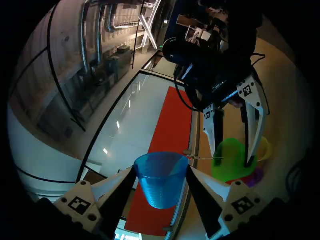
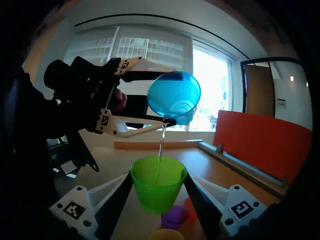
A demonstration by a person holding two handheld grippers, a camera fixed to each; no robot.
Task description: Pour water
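Translucent blue plastic, ringed with fine ridges inside, makes up the tapered cup (image 2: 174, 96) clamped between the jaws of the left gripper (image 2: 171, 96), tipped far over so that a thin stream of water (image 2: 161, 144) drops from its rim. It falls into a smooth green plastic cup (image 2: 158, 192), upright and squeezed between the jaws of the right gripper (image 2: 158, 178), with the pale wooden counter (image 2: 224, 176) behind. A small purple cup (image 2: 175, 218) and a yellow cup (image 2: 166, 235) sit nearer, just below it.

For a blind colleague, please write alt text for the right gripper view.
Water streams from a tilted blue cup, held in the left gripper, into a green cup held upright in the right gripper. A purple cup shows just below it, on the wooden table.
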